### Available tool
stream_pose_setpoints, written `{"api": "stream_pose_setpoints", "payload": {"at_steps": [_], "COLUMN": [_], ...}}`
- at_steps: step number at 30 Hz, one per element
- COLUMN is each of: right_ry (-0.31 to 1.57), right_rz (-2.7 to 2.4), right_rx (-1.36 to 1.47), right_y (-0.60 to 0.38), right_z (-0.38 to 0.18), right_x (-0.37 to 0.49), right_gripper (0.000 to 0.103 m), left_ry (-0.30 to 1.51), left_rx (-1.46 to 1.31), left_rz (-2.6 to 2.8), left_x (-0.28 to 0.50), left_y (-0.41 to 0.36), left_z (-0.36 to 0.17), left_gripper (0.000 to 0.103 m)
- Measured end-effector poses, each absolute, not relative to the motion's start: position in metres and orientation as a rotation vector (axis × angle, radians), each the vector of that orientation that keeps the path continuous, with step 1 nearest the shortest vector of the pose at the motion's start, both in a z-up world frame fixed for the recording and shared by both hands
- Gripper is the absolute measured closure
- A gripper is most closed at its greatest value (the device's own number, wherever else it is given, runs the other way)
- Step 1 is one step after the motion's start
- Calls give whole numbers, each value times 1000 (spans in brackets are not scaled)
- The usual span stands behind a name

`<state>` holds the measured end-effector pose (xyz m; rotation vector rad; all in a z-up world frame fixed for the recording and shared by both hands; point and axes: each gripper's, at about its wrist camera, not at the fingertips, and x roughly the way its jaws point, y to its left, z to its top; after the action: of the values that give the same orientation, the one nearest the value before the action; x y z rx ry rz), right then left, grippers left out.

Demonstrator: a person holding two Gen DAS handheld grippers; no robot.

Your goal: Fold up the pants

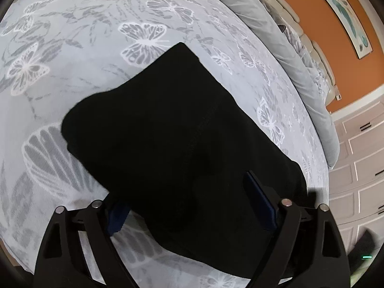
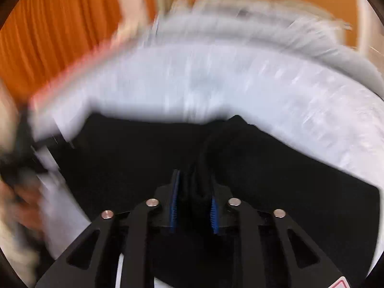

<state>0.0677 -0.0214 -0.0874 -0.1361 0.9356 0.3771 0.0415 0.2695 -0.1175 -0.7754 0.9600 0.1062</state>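
The black pants [image 1: 172, 129] lie in a folded bundle on the butterfly-print bedspread [image 1: 72, 76]. My left gripper [image 1: 189, 199] is open, its blue-padded fingers [image 1: 261, 204] wide apart on either side of the near end of the pants. In the right wrist view, which is blurred by motion, my right gripper [image 2: 194, 192] is shut on a bunched fold of the black pants [image 2: 144, 158], which spread over the pale bed [image 2: 216, 81].
A rolled grey duvet [image 1: 271, 48] lies along the bed's far edge by an orange wall [image 1: 319, 26]. White drawers [image 1: 360, 158] stand at the right. An orange curtain [image 2: 60, 28] hangs at the left in the right wrist view.
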Motion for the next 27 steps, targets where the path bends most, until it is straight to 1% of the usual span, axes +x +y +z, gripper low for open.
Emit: {"api": "stream_pose_setpoints", "payload": {"at_steps": [1, 2, 3, 4, 5, 6, 7, 8, 9, 10, 11, 13, 17, 20, 23, 27], "right_ry": [944, 864, 877, 841, 778, 720, 682, 650, 636, 652, 692, 773, 831, 830, 804, 746], "right_rz": [371, 378, 396, 438, 456, 458, 431, 370, 314, 221, 159, 64, 49, 14, -12, -47], "right_rx": [-165, -192, -214, -177, -125, -76, -39, 4, 39, 93, 133, 275, 508, 522, 534, 583], "right_y": [-17, -14, -12, -20, -32, -46, -63, -86, -104, -129, -144, -181, -223, -233, -236, -259], "right_z": [-104, -97, -88, -68, -53, -39, -28, -21, -20, -26, -32, -48, -62, -62, -55, -40], "right_x": [67, 56, 53, 48, 43, 39, 37, 37, 40, 47, 57, 71, 84, 86, 85, 77], "right_gripper": [72, 69, 66, 67, 65, 55, 43, 39, 36, 36, 36, 36, 36, 36, 36, 36], "left_ry": [962, 962, 962, 960, 957, 951, 940, 929, 921, 916, 912, 911, 870, 802, 726, 690], "left_rx": [-766, -759, -753, -753, -753, -751, -742, -723, -689, -661, -640, -617, -640, -504, -379, -247], "left_rz": [106, 105, 101, 98, 94, 91, 94, 107, 122, 127, 136, 154, 179, 195, 140, -14], "left_x": [42, 42, 42, 42, 42, 42, 42, 41, 42, 42, 42, 42, 37, 32, 27, 25], "left_y": [268, 268, 268, 268, 269, 269, 268, 268, 265, 263, 261, 261, 263, 238, 187, 108], "left_z": [-117, -117, -117, -117, -116, -116, -114, -111, -109, -107, -106, -107, -103, -69, -13, 39], "left_gripper": [16, 16, 16, 16, 16, 18, 28, 41, 47, 62, 73, 79, 82, 82, 82, 82]}}
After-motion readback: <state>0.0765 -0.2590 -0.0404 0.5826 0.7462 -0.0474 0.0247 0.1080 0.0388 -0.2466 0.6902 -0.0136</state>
